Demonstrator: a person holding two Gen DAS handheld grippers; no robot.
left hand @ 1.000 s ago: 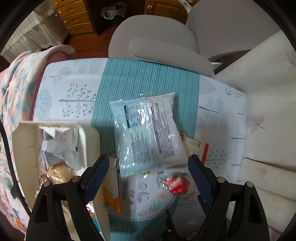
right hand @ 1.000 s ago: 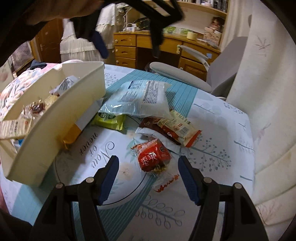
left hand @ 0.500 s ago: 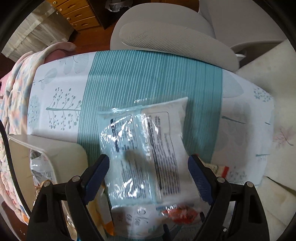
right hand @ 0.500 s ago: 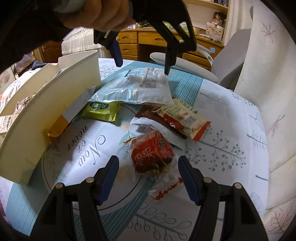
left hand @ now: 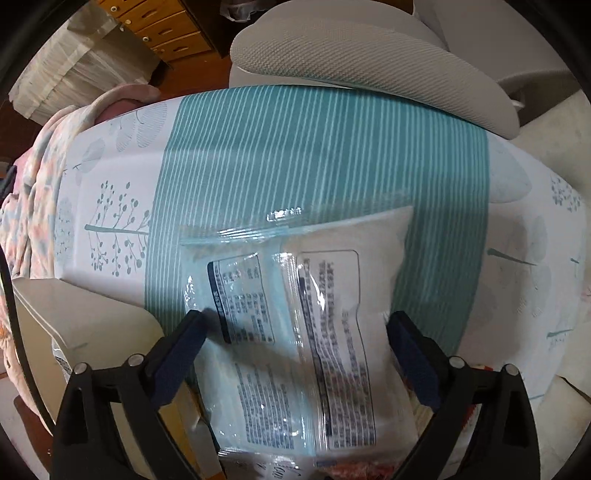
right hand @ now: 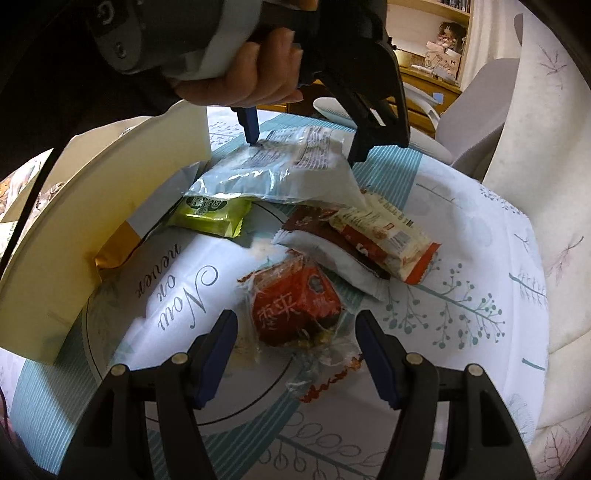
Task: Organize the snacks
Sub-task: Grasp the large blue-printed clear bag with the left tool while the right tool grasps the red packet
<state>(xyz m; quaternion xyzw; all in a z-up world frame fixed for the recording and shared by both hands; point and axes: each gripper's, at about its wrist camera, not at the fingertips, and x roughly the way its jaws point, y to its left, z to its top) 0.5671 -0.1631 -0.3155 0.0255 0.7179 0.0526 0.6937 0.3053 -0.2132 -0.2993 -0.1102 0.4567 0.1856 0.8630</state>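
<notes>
Left wrist: packet point(left hand: 295, 332) between claw point(left hand: 295, 325) fingers.

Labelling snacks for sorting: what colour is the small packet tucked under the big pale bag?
Lime green packet, clearest in the right wrist view.

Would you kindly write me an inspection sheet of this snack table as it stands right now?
Surface: tablecloth, teal stripes and leaf print.
Job's things: big pale bag atop the pile; green packet; red packet; brown and cream wrappers; cream bin holding snacks.
Clutter: gold packet by the bin.
Grippers: left tongs have just widened, straddling the big bag; right tongs open around the red packet.
Cables: black cord.
Surroundings: grey chair, wooden drawers, blanket.
</notes>
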